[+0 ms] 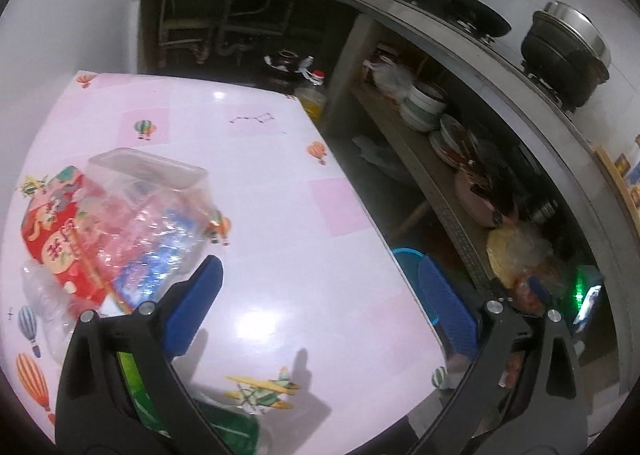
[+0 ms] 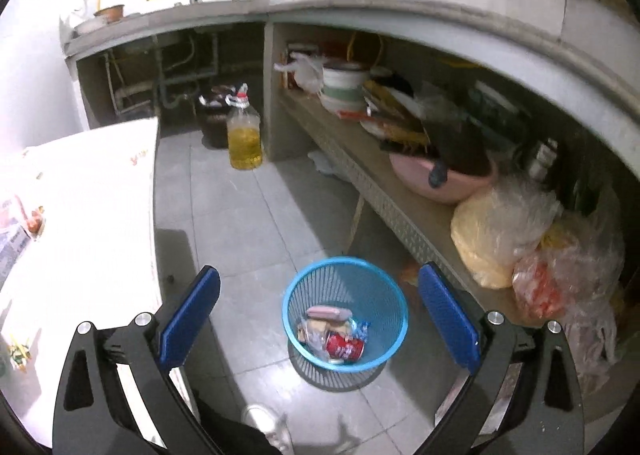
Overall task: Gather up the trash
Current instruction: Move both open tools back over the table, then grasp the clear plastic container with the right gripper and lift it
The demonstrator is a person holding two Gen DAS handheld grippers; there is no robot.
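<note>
My left gripper (image 1: pixel 320 307) hangs open over the pink tablecloth (image 1: pixel 272 191), nothing between its blue pads. To its left lie a clear plastic container (image 1: pixel 148 191), a red printed carton (image 1: pixel 56 239), a crushed clear bottle (image 1: pixel 48 307) and a green wrapper (image 1: pixel 224 427) at the near edge. My right gripper (image 2: pixel 320 311) stands open and empty above the floor, over a blue mesh bin (image 2: pixel 345 315). In the bin lie a red can (image 2: pixel 345 347), a pink sausage-like piece (image 2: pixel 328 312) and wrappers.
A concrete counter with a shelf (image 2: pixel 400 191) of bowls, a pink basin (image 2: pixel 440 179) and plastic bags runs along the right. A bottle of yellow oil (image 2: pixel 244 135) stands on the tiled floor. The table's edge (image 2: pixel 154 215) is left of the bin. A shoe (image 2: pixel 266 425) shows below.
</note>
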